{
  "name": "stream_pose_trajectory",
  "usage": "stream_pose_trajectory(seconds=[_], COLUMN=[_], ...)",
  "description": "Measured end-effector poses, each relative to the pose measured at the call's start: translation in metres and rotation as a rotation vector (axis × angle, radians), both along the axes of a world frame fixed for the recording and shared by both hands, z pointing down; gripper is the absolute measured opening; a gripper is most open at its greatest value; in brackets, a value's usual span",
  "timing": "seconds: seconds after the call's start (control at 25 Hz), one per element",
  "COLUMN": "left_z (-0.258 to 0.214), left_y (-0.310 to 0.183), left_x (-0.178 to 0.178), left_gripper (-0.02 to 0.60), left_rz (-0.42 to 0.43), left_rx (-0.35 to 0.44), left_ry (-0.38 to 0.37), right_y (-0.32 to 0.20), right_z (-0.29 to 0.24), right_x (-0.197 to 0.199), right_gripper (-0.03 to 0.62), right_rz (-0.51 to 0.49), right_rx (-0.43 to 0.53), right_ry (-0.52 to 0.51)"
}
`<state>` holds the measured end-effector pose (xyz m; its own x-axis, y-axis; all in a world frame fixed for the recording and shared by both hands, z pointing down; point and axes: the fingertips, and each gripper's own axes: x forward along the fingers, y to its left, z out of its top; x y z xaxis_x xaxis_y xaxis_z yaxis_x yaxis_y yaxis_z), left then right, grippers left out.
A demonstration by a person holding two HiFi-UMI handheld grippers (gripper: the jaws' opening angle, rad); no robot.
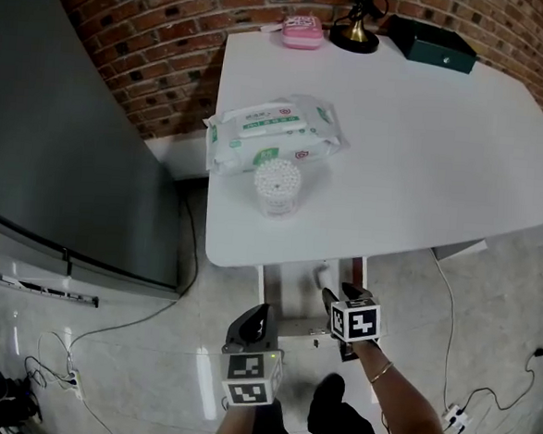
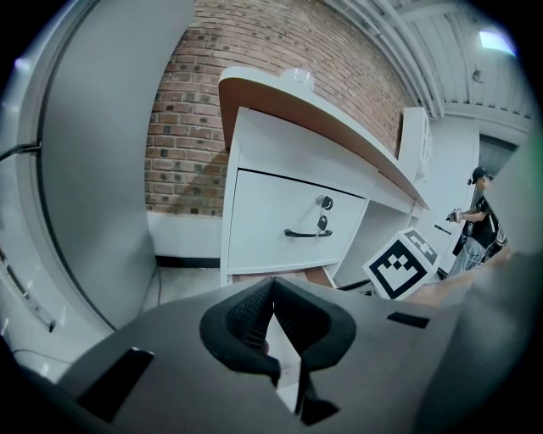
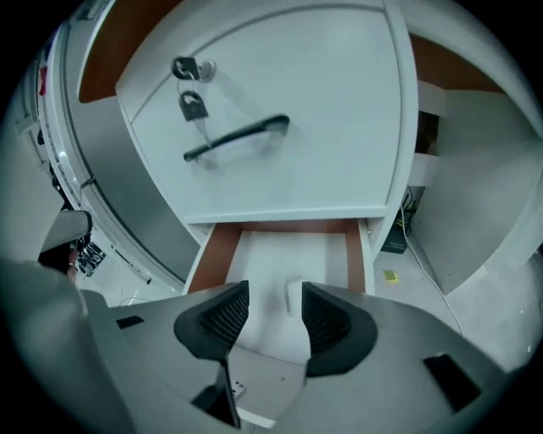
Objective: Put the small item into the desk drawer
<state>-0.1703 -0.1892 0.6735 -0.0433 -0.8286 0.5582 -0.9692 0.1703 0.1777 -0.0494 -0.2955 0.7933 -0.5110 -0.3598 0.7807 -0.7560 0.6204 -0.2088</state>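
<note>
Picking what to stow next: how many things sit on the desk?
5: pink case, black-and-gold stand and dark box along the back edge; wipes pack and cotton-swab jar near the front left. More may sit off-frame right.

small white item (image 3: 294, 297), lying in open drawer (image 3: 357, 258)

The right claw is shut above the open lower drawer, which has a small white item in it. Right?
No: the right claw is open, jaws apart and gripping nothing, as the right gripper view shows. It is above the open lower drawer, which has a small white item in it.
</note>
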Motion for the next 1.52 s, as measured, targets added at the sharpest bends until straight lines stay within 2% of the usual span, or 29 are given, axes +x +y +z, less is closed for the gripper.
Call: stream_pose_trajectory(seconds=[0.12,0.24,0.6,0.84,1.52], left_z=[-0.013,-0.027,-0.081,-0.128,-0.222], left_y=[0.006,0.012,0.032,0.039,0.061], left_x=[0.009,0.015,0.032,0.040,0.051], left_gripper=[0.021,0.021,0.021,0.021,0.021], left_rz=[-0.002,0.007,0.085,0.133,0.183], left_rx=[-0.002,-0.004,-0.013,0.015,0.054], left_ry=[0.042,0.051,0.019,0.004,-0.035], right_y=[0.010,0.021,0.071,0.088,0.132], right_z=[-0.034,-0.067,-0.165,-0.231,-0.340], right_x=[0.007,0.012,0.027,0.037,0.072], right_gripper=[0.189,0.185,0.164,0.152,0.089], right_rz=[0.007,0.016,0.050,0.090,0.185], right_rx=[0.041,0.069,0.106,0.141,0.195], right_ry=[-0.028,-0.068,-0.152,-0.200,-0.262])
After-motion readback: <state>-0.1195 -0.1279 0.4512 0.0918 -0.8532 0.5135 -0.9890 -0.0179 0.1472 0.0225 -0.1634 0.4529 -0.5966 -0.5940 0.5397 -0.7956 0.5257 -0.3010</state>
